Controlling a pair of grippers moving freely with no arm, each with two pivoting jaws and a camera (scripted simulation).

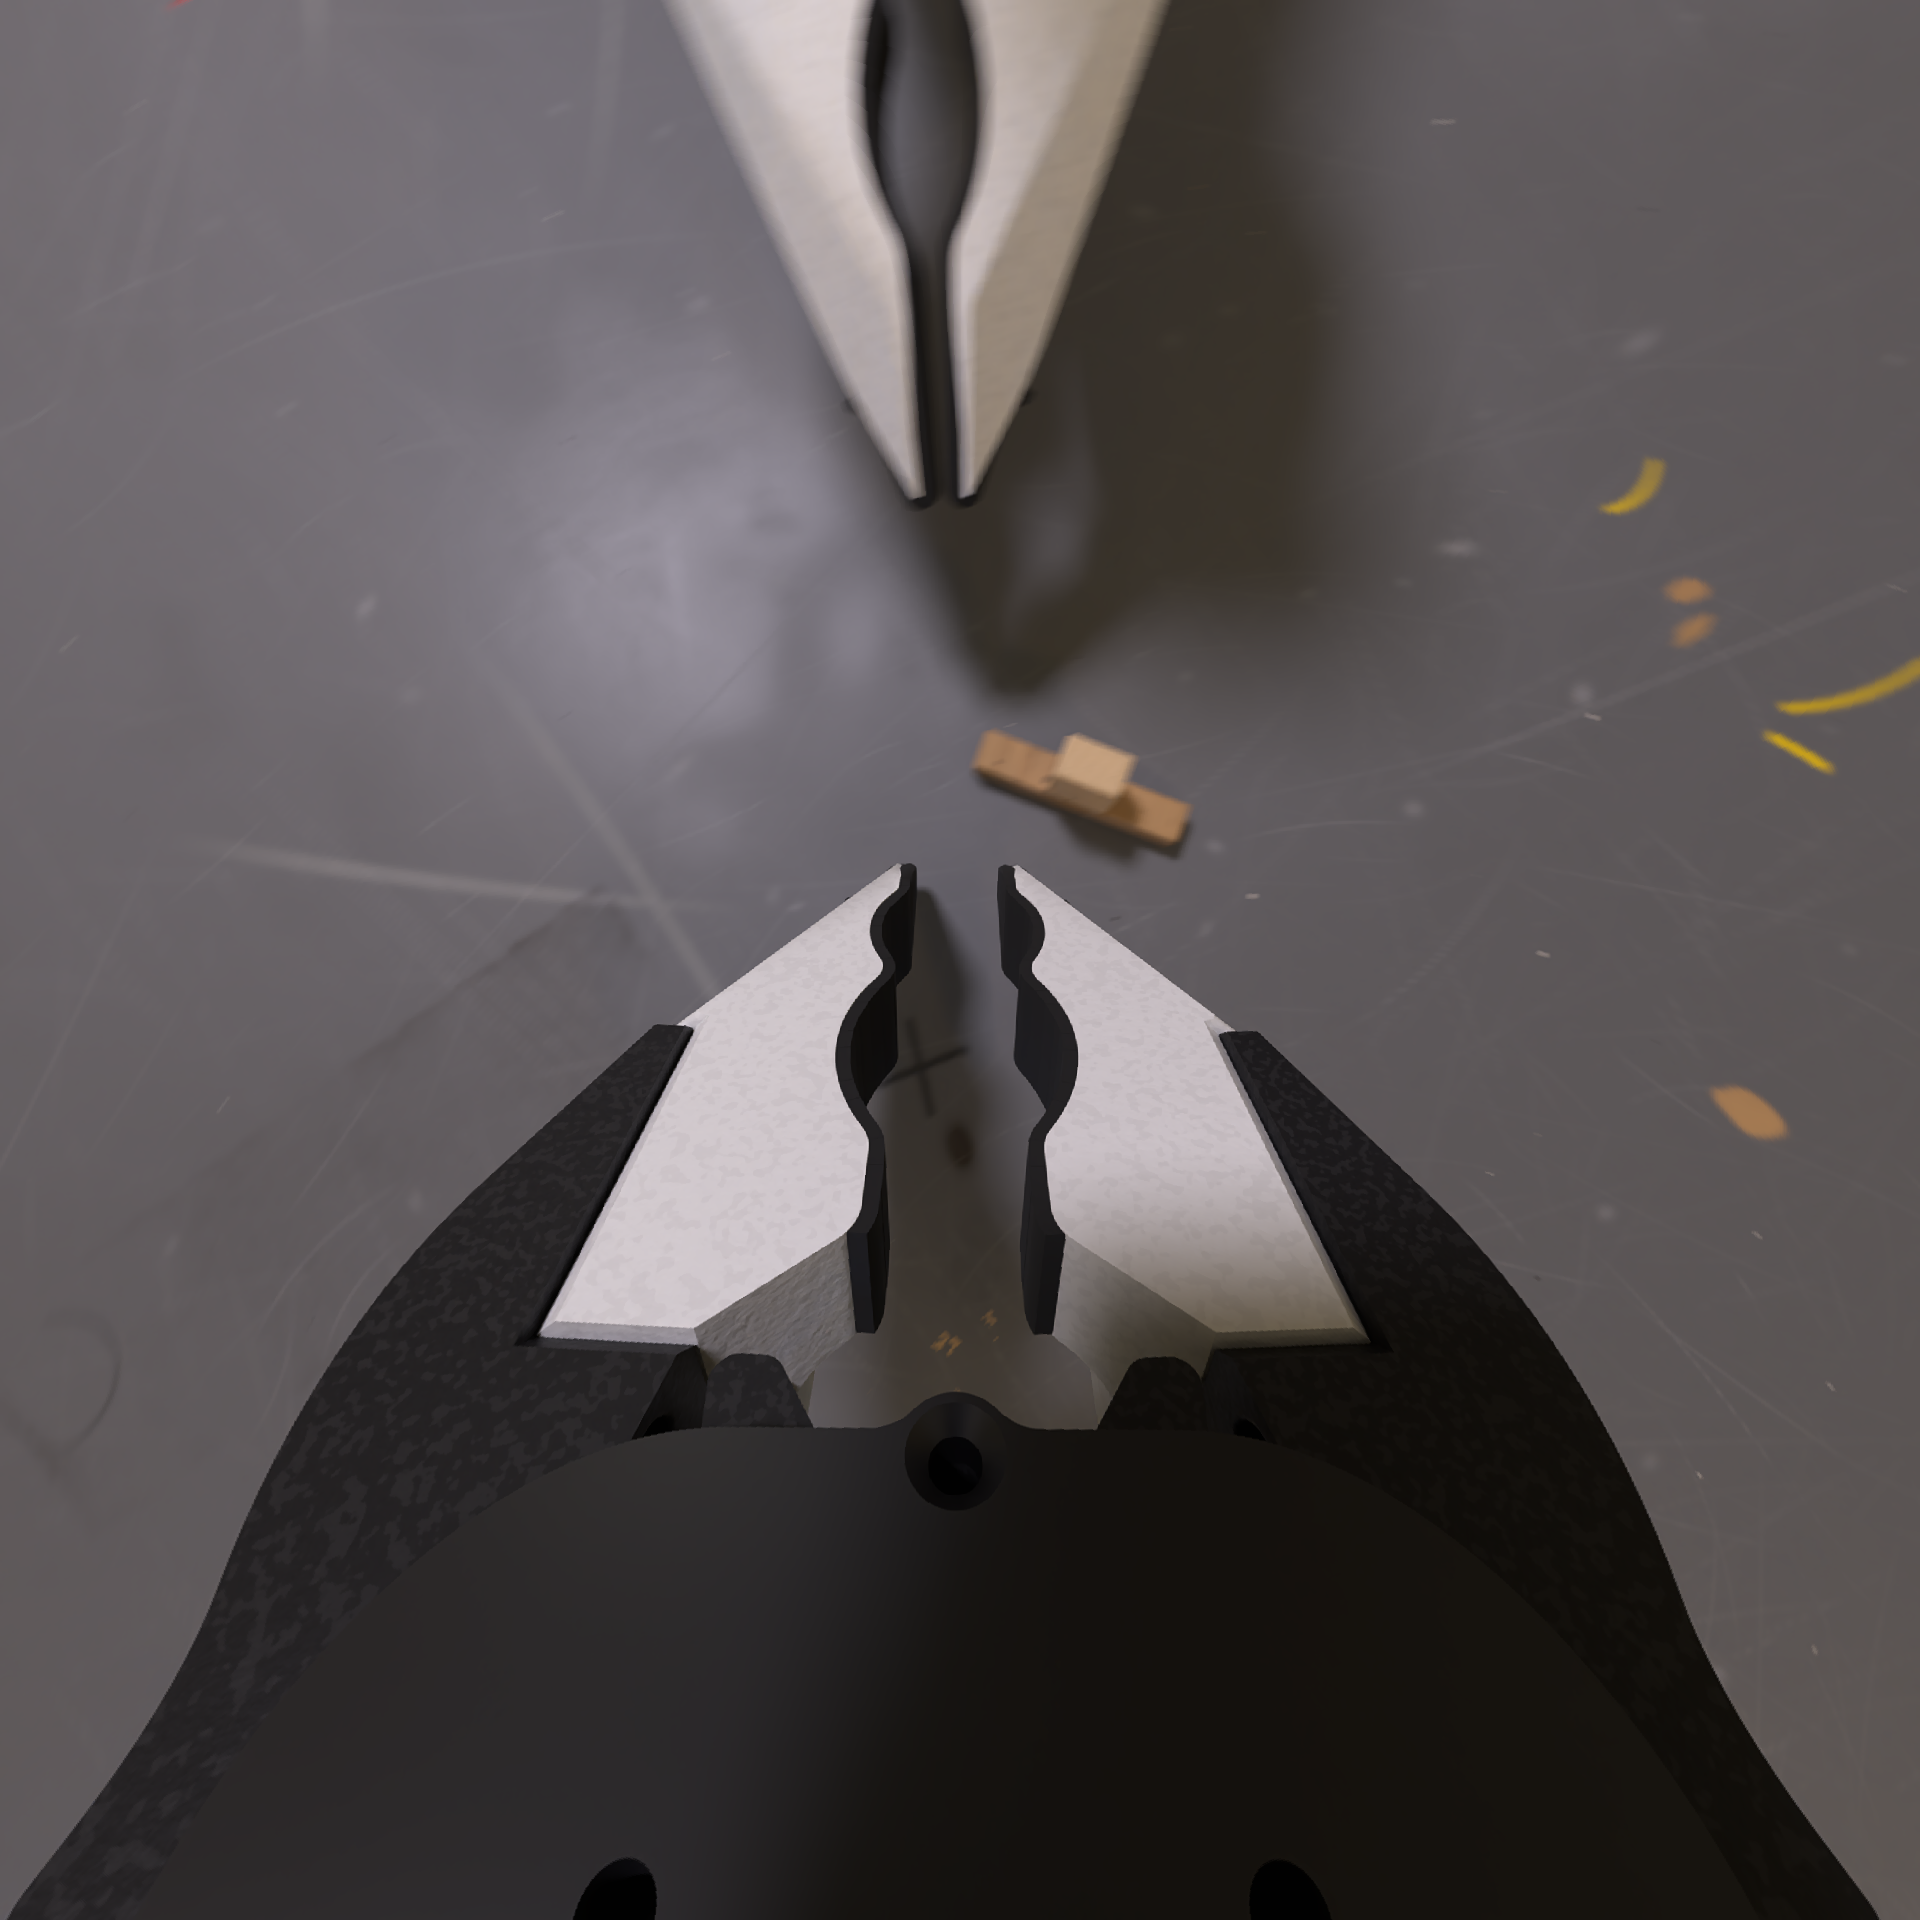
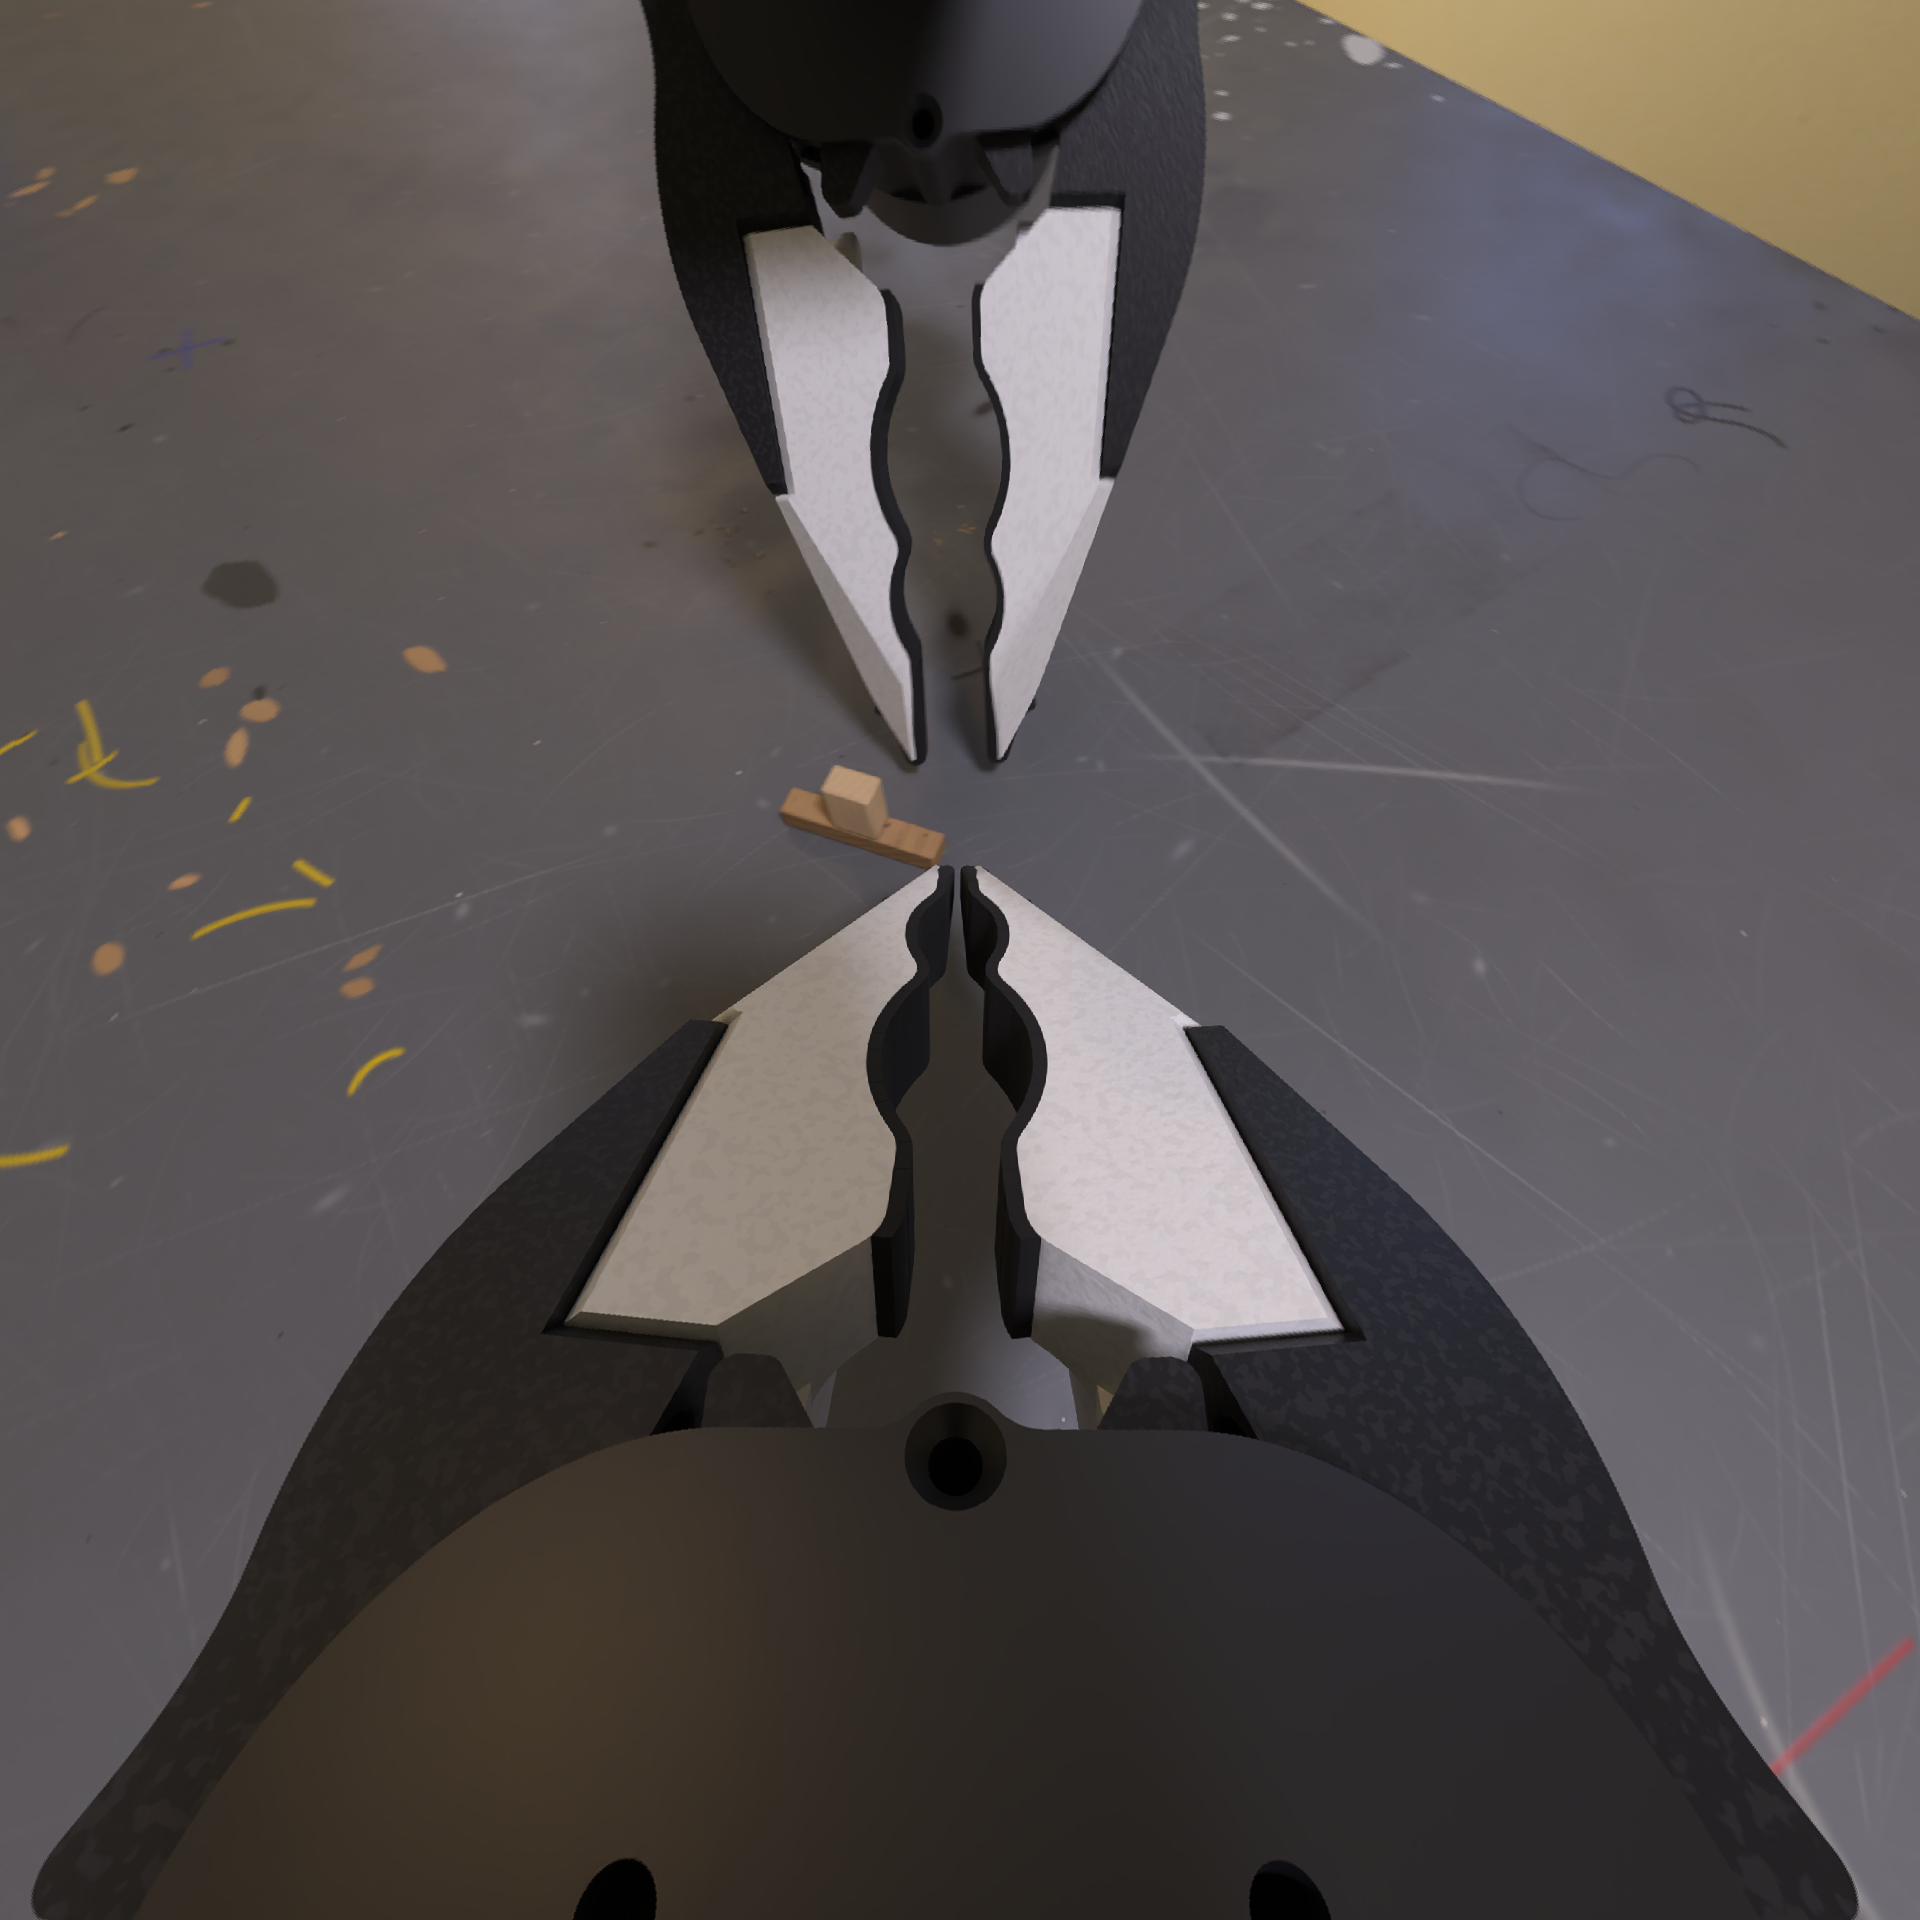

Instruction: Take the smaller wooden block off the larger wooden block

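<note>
text: none legible | marks: unreadable scribbles and paint flecks on grey tabletop [image 2: 1455, 727]

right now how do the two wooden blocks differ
The smaller wooden block is a pale, cube-like piece; the larger wooden block is a darker brown, long flat slab. The smaller one sits on top, near the middle; the larger lies flat on the grey table. Both are wood, and no fingers touch either.
</note>
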